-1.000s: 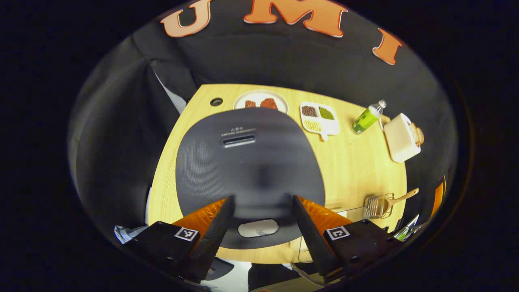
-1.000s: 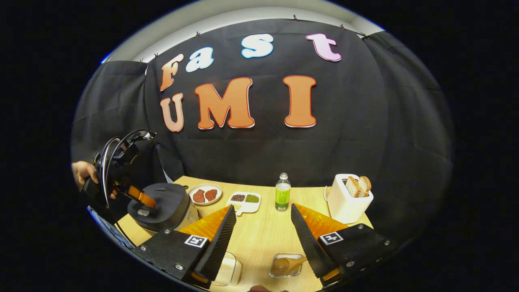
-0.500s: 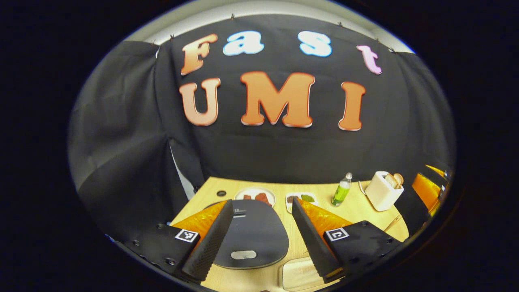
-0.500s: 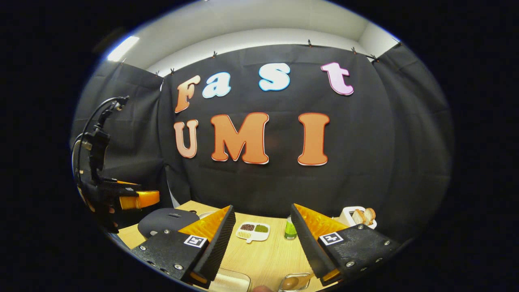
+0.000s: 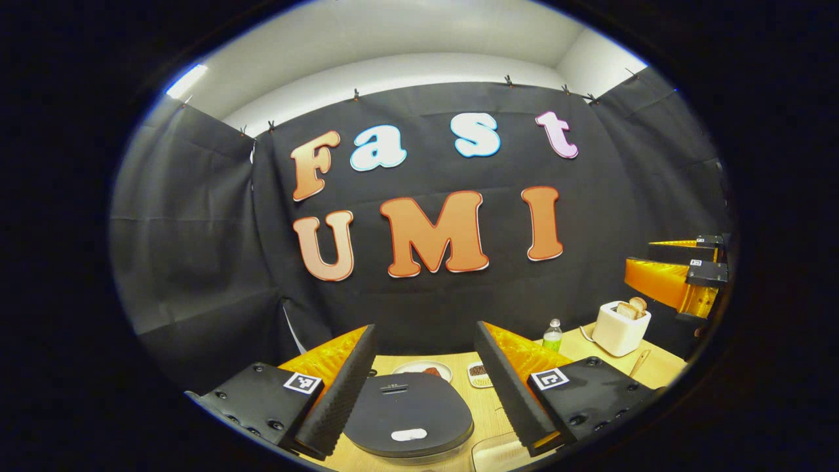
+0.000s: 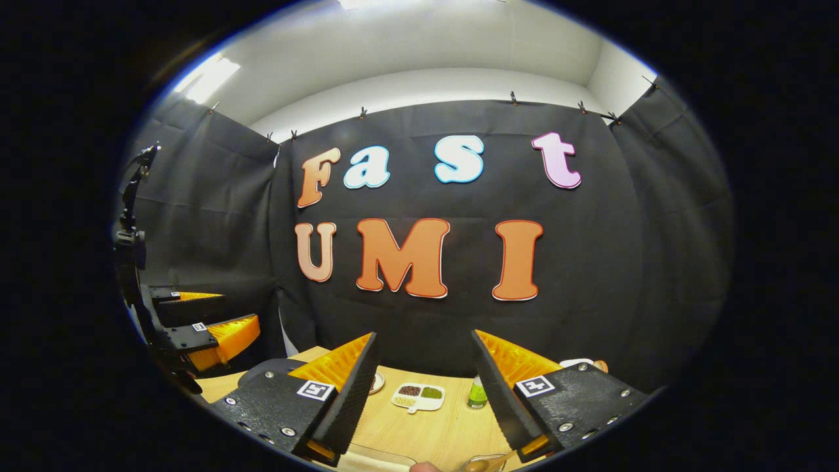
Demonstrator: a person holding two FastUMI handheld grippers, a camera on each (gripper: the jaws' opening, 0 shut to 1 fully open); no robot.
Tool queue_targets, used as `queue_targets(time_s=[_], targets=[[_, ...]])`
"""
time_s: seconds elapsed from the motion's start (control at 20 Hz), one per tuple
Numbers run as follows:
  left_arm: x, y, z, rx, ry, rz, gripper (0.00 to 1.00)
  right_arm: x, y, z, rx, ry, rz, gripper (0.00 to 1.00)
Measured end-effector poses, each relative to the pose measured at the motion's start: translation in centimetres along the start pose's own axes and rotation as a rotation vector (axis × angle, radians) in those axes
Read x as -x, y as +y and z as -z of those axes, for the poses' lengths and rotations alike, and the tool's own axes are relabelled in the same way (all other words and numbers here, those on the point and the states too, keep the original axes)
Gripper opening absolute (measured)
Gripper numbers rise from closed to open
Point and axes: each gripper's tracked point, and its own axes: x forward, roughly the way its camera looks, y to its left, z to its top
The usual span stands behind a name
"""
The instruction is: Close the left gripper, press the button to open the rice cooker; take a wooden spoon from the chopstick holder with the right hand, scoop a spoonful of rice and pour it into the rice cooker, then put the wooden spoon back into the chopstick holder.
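Observation:
The dark rice cooker (image 5: 408,410) stands with its lid down on the wooden table (image 5: 482,406), its pale button (image 5: 409,434) facing me. My left gripper (image 5: 425,326) is open, held above and in front of the cooker, touching nothing. It also shows at the left in the right gripper view (image 6: 237,312). My right gripper (image 6: 425,334) is open and empty, raised over the table's near edge; in the left gripper view it hangs at the far right (image 5: 639,259). A wooden spoon (image 6: 488,464) lies in a holder just below it, and its handle (image 5: 639,360) shows too.
At the back of the table are a plate of red food (image 5: 423,369), a divided dish of grains (image 6: 419,395), a green bottle (image 5: 552,334) and a white toaster with bread (image 5: 619,328). A clear container (image 5: 498,452) sits at the near edge.
The left gripper has lifted off from over the cooker lid, drawn back and tilted up. The right gripper has also risen and tilted up. Both stayed open.

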Motion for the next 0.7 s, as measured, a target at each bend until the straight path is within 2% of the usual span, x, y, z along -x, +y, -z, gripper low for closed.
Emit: queue_targets(time_s=[0.3, 0.7], targets=[[2.3, 1.3, 0.1, 0.003, -0.037, -0.014, 1.0, 0.3, 1.7, -0.9, -0.004, -0.026, -0.027, 0.86], [2.9, 2.8, -0.3, 0.035, -0.067, -0.05, 0.94, 0.6, 2.4, -1.1, -0.003, -0.04, -0.035, 0.86]])
